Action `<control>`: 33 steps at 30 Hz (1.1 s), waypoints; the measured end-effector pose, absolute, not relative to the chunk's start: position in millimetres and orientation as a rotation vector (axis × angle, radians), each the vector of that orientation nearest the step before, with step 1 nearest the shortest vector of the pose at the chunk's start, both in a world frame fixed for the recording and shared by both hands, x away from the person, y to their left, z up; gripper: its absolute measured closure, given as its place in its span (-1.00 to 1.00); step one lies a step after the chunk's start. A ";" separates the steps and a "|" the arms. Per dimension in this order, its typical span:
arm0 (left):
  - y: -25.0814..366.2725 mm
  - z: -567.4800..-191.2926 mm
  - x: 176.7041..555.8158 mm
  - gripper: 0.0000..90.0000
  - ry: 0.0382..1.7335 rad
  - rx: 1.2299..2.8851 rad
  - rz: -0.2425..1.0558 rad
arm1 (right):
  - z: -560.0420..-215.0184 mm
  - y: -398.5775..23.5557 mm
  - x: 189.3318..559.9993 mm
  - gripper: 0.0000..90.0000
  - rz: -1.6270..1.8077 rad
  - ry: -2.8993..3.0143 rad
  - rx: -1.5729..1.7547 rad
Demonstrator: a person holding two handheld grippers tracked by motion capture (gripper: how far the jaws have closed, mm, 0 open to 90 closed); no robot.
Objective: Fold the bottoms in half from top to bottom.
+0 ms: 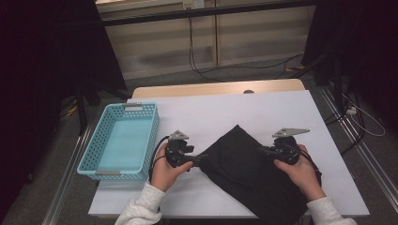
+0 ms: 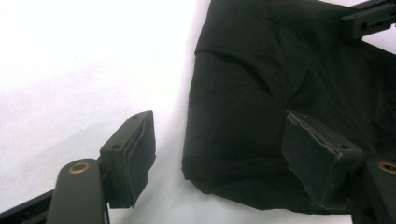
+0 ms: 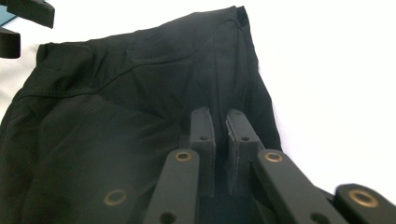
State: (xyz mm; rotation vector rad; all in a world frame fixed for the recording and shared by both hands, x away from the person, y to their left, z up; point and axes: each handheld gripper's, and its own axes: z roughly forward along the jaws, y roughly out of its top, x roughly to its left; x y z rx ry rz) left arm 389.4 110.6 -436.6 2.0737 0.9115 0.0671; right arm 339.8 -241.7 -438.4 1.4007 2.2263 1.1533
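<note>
Sleeved forearms nearest camera, each hand holding gripper. Black garment (image 1: pixel 248 168) lies crumpled on white desk (image 1: pixel 281 108), right of blue basket (image 1: pixel 123 140). Right gripper (image 3: pixel 221 122), at garment's right edge, jaws pinched closed on fold of fabric. Left gripper (image 2: pixel 224 154), at garment's left corner, jaws spread wide astride corner, pads not pressing. Judgement: early stage; one edge secured, other grasp pending, folding or stowing remains. Basket empty, just left of garment.
</note>
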 end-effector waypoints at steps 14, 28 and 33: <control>110.1 -445.2 397.2 -0.42 0.937 2.072 0.066 | -437.7 -263.3 322.9 0.85 1.161 2.221 1.457; 98.6 -447.9 401.4 -0.41 0.926 2.072 0.033 | -434.4 -284.8 299.8 0.85 1.137 2.216 1.491; 93.8 -451.0 401.7 -0.38 0.925 2.081 0.019 | -436.9 -290.2 293.2 0.84 1.104 2.227 1.505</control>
